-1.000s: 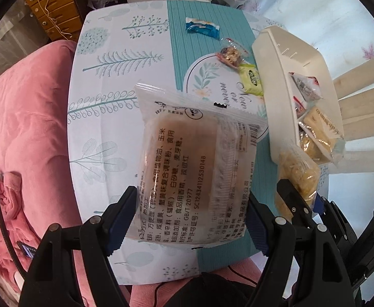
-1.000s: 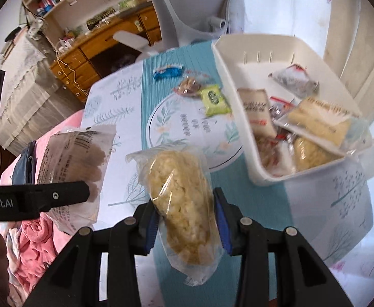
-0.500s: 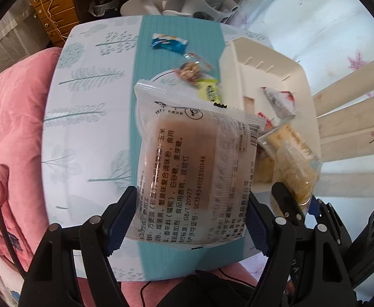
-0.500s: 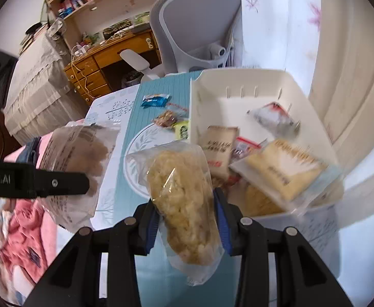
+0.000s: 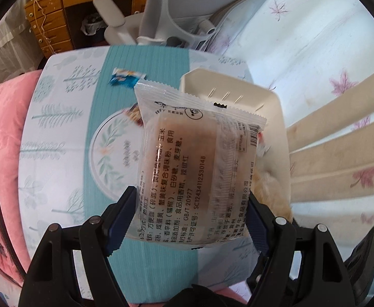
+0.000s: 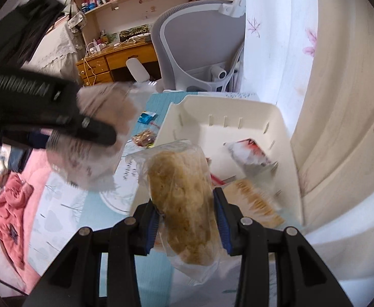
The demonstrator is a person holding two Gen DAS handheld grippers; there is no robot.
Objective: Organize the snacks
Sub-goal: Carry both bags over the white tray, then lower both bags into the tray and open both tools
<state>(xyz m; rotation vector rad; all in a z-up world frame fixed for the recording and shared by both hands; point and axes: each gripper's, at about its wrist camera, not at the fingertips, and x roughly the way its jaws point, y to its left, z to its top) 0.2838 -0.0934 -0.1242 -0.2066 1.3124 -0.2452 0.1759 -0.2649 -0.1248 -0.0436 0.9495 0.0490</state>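
My left gripper is shut on a clear printed noodle packet, held in the air over the table beside the white bin. In the right wrist view that packet and the left gripper show blurred at the left. My right gripper is shut on a clear bag of yellow puffed snack, raised over the near edge of the white bin. The bin holds a red-and-white packet and a cracker pack.
On the teal and white tablecloth lie a blue wrapper and a small reddish snack. A grey office chair and a wooden desk stand beyond the table. Pink bedding lies at the left.
Both grippers have risen and moved with their packets toward the white bin. The right snack bag now hangs over the bin's near edge, and the left packet covers part of the bin.
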